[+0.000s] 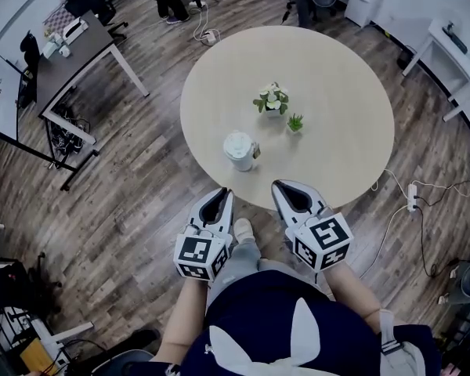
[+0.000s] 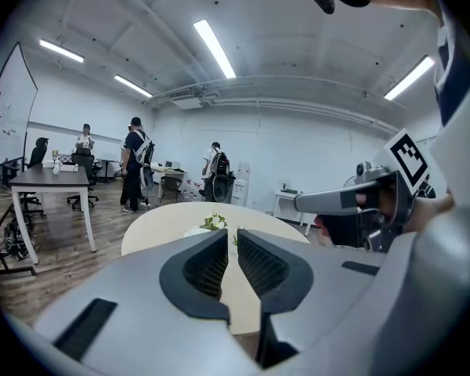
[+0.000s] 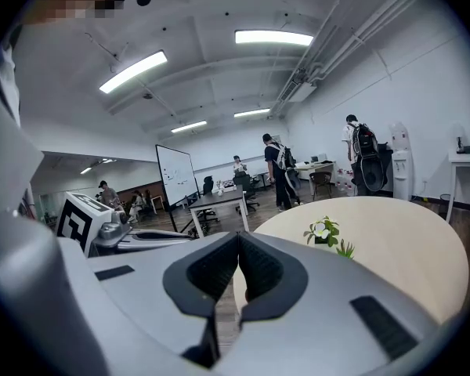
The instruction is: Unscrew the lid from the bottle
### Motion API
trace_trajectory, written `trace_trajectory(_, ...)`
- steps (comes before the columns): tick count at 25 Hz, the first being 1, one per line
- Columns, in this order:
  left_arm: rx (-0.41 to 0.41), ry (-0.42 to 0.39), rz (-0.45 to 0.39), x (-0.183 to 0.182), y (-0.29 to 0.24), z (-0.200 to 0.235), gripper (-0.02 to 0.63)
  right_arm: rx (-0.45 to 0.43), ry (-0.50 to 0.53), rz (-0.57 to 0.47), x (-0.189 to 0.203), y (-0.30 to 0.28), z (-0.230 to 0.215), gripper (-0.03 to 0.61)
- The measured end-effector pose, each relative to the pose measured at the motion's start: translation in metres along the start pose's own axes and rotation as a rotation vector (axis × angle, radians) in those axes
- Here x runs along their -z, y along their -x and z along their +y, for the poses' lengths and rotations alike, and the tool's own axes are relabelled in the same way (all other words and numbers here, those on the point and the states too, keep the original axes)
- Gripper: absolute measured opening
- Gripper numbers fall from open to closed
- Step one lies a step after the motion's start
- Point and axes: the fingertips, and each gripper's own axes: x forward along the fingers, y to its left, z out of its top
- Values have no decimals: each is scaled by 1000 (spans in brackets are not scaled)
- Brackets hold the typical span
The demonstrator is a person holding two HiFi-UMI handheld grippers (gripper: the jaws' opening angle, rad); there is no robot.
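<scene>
A white bottle (image 1: pixel 240 149) with a round white lid stands upright near the front edge of the round beige table (image 1: pixel 337 92). My left gripper (image 1: pixel 224 193) and right gripper (image 1: pixel 277 186) hover side by side just short of that edge, both pointing at the table. Each is shut with nothing between its pads, and neither touches the bottle. In the left gripper view the shut left gripper (image 2: pixel 231 233) hides most of the bottle. In the right gripper view the bottle is hidden behind the shut right gripper (image 3: pixel 237 237).
A potted flower (image 1: pixel 272 100) and a small green plant (image 1: pixel 295 122) stand behind the bottle, mid-table. A dark desk (image 1: pixel 78 45) stands to the left. A power strip with cables (image 1: pixel 411 196) lies on the floor to the right. Several people stand by desks at the back (image 2: pixel 133 163).
</scene>
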Motion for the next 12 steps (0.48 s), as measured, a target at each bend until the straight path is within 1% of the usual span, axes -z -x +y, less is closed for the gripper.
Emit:
trace_trajectory(1, 0, 0, 0, -1, -3, 4, 31, -4, -1, 0, -2, -5, -1, 10)
trace_trajectory(2, 5, 0, 1, -2, -7, 8, 63, -13, -3, 1, -4, -9, -2, 63)
trace_trajectory(3, 15, -1, 5, -2, -10, 10, 142, -22, -6, 2, -5, -13, -3, 117)
trace_trajectory(4, 27, -4, 12, -2, -12, 12, 197, -31, -7, 2, -6, -16, -3, 131)
trace_trajectory(5, 38, -12, 19, 0, -15, 14, 222, -38, -6, 3, -7, -19, -4, 143)
trace_trajectory(7, 57, -41, 40, 3, -22, 17, 281, -48, 1, 17, -8, -25, -6, 190)
trace_trajectory(9, 74, -75, 66, 9, -28, 21, 301, -58, 7, 44, -5, -32, -8, 246)
trace_trajectory(12, 88, -119, 109, 20, -36, 27, 311, -71, 13, 87, 1, -43, -11, 290)
